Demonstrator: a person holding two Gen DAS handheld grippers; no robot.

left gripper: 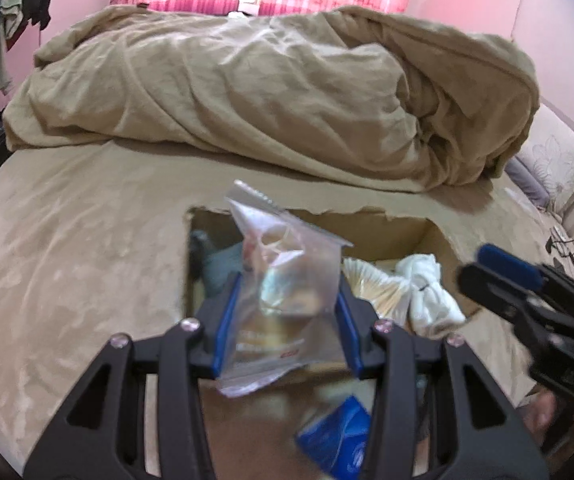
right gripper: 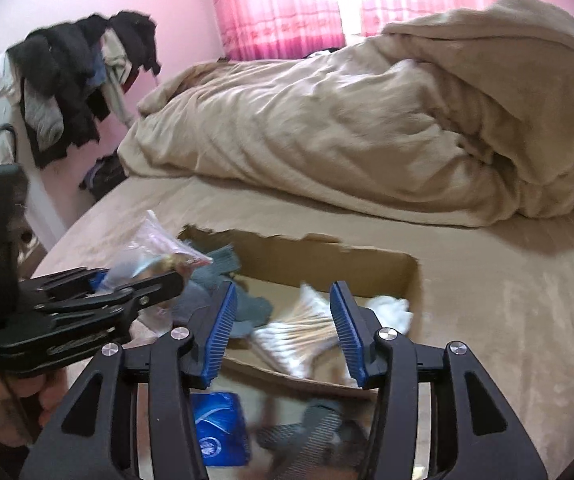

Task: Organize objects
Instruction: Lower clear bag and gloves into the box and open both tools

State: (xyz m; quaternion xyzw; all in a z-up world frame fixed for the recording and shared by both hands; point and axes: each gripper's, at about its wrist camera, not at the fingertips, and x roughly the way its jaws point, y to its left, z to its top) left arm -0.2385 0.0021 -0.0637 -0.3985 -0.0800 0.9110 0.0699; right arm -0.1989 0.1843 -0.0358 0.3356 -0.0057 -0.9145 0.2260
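Note:
An open cardboard box [left gripper: 439, 240] sits on the tan bed; it also shows in the right wrist view [right gripper: 327, 256]. My left gripper [left gripper: 285, 316] is shut on a clear zip bag [left gripper: 287, 280] of small items and holds it over the box's left side; the bag shows in the right wrist view [right gripper: 155, 252]. My right gripper [right gripper: 283, 332] is open and empty above the box, over a bundle of cotton swabs [right gripper: 299, 332]. The box also holds grey socks [right gripper: 227, 280] and a white cloth [right gripper: 391, 312].
A blue packet [right gripper: 217, 428] and a grey mesh item [right gripper: 311, 436] lie in front of the box. A crumpled beige duvet [left gripper: 287, 92] fills the back of the bed. A rack of clothes [right gripper: 75, 80] stands at the left wall.

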